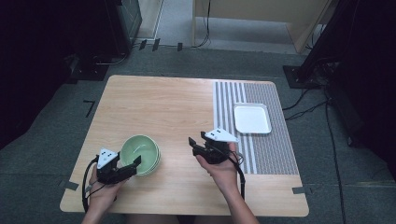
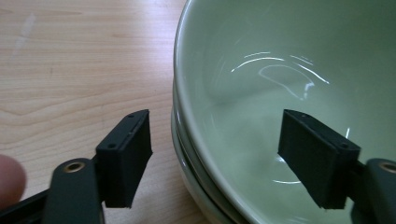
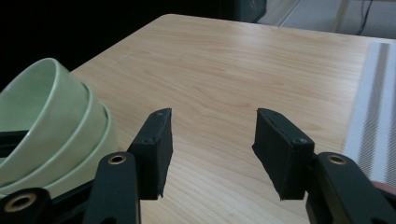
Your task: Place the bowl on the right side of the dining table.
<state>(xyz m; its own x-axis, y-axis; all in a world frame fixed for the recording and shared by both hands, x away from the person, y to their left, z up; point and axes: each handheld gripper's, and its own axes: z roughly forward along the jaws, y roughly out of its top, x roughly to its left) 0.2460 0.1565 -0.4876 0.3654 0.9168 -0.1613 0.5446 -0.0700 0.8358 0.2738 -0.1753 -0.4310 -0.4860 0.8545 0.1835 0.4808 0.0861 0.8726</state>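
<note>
- Left gripper (image 1: 130,167) at the near-left part of the desk (image 1: 163,107), jaws apart and straddling the near rim of the stack of green bowls (image 1: 140,154).
- In the left gripper view: one jaw outside the stack (image 2: 289,93) over bare wood, the other inside the top bowl; neither jaw seen touching the rim.
- Three nested bowl rims visible in the right gripper view (image 3: 51,126); stack standing on bare wood, near the desk's front-left edge.
- Right gripper (image 1: 198,142) held above the desk centre, just left of the striped mat (image 1: 261,149), jaws apart and holding nothing.
- In the right gripper view: open wood between and beyond the jaws (image 3: 210,149), bowl stack to the left, mat edge to the right.
- White square tray (image 1: 252,118) lying flat on the mat's far half, well apart from both grippers, close to the desk's right edge.
- Open room: broad bare wood across the far-left and centre of the desk; bare strip between bowl stack and right gripper; near half of the mat unoccupied.
- Surface: light wood grain, rounded corners; mat grey with white stripes, covering the right part from far edge toward the front.
- Room: grey carpet (image 1: 46,116) around the desk, tape marks on the floor, black cables (image 1: 303,105) trailing at the right, dark equipment stands at far left and far right, a light wooden panel at the back.
</note>
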